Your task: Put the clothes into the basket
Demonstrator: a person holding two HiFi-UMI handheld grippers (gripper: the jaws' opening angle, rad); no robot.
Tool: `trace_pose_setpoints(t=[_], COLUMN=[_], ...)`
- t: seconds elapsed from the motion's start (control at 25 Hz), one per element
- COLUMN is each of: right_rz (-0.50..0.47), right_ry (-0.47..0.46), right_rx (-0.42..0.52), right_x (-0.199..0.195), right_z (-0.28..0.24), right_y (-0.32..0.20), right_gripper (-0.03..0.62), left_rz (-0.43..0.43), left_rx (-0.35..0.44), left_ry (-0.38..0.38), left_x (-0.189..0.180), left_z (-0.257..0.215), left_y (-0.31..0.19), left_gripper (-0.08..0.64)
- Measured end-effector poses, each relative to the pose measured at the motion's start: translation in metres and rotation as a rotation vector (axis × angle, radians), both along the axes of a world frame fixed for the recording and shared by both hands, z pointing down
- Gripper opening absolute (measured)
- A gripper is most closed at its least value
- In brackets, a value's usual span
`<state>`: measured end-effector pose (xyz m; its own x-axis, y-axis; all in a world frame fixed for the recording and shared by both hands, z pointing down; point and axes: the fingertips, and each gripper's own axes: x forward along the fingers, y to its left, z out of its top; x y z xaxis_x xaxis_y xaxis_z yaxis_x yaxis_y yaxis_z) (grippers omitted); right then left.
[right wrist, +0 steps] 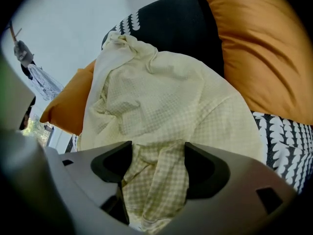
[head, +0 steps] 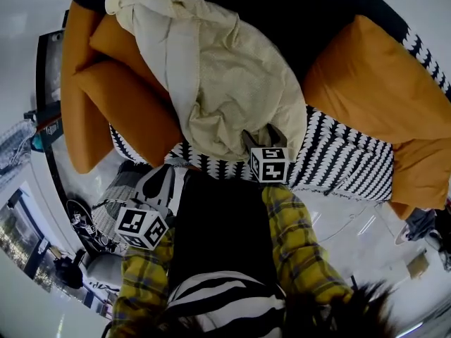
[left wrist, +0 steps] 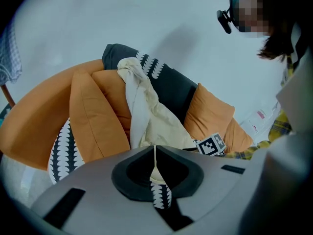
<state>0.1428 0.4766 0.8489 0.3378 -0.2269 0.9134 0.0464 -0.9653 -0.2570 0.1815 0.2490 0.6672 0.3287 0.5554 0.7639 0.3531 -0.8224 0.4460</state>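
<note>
Cream checked garment (head: 225,76) heaped on dark sofa (head: 303,5) between orange cushions (head: 373,83), lower edge over black-and-white patterned throw (head: 345,160). Head view alone shows both grippers together, plus yellow plaid sleeves (head: 296,245). Right gripper view alone resolves check weave. Right gripper (right wrist: 157,148): jaws wide apart, garment fold between them, not clamped. Left gripper (left wrist: 155,147): jaws closed tip to tip, nothing gripped, off garment. Sofa cut off at frame edges. Floor objects (head: 77,220) too small to identify.

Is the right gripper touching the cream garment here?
Touching. The right gripper view shows the cream garment bunched between the right gripper's open jaws, folds lying against both pads.
</note>
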Motion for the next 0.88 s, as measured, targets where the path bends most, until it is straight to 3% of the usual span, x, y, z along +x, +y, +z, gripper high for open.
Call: trace_pose_setpoints(t=[0.24, 0.32, 0.52, 0.88], right_rz=[-0.037, -0.064, -0.100, -0.133], right_ry=[-0.001, -0.006, -0.010, 0.076], right_rx=[-0.069, -0.097, -0.102, -0.112], right_x=[-0.001, -0.003, -0.003, 0.004], right_z=[0.014, 0.015, 0.004, -0.051], right_y=[0.004, 0.008, -0.005, 0.000], right_gripper=[0.314, 0.269, 0.070, 0.048], left_rz=[-0.016, -0.019, -0.029, -0.114], left_rx=[0.000, -0.002, -0.012, -0.029], left_ry=[-0.016, -0.016, -0.001, 0.053], left_x=[-0.006, -0.010, -0.012, -0.016], left_z=[0.006, 0.006, -0.003, -0.033], left_y=[-0.003, 0.001, 0.000, -0.007], left_gripper=[0.025, 0.025, 0.025, 0.025])
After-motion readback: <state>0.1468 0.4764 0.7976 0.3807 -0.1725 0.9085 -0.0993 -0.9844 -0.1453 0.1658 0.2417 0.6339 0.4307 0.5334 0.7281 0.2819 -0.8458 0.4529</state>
